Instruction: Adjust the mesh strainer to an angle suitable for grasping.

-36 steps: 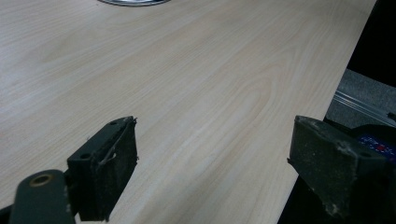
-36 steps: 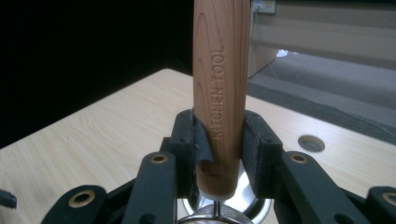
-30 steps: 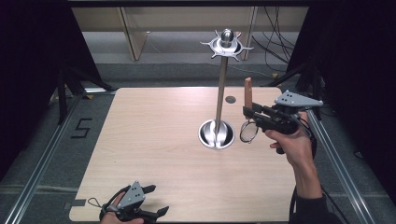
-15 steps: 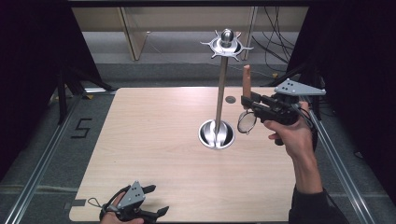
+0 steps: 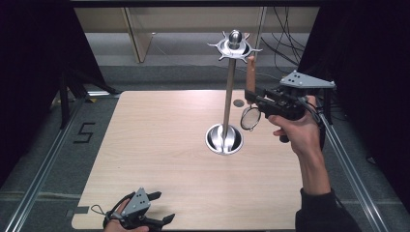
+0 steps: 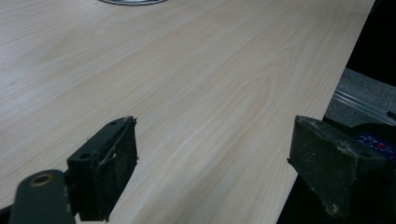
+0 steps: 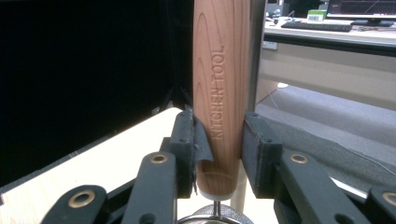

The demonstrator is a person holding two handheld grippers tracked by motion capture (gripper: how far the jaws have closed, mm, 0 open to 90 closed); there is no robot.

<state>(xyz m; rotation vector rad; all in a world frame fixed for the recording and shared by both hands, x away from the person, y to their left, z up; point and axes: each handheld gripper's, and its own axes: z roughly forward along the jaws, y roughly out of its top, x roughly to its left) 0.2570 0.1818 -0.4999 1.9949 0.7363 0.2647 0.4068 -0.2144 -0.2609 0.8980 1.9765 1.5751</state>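
The right gripper (image 5: 255, 99) is held up beside the tall utensil stand (image 5: 228, 92), and its fingers (image 7: 189, 140) are clamped on the wooden handle (image 7: 217, 93) of a small strainer (image 5: 250, 117). The handle is kept upright, with the mesh ring hanging below the fingers, presumably so that the tool can be brought to one of the hooks of the crown (image 5: 234, 47) at the top of the stand and hung there. The handle's tip is seen just right of the pole and below the crown, apart from both. The words KITCHEN TOOL are read along the wood in the right gripper view.

The left gripper (image 5: 145, 218) is rested at the near edge of the counter (image 5: 159, 145), well apart from the work, its fingers (image 6: 108, 172) spread wide with nothing between them. The stand's round base (image 5: 224, 138) is set on the counter beneath the strainer's side. The pole itself is judged the main obstacle, since the ring hangs close to it
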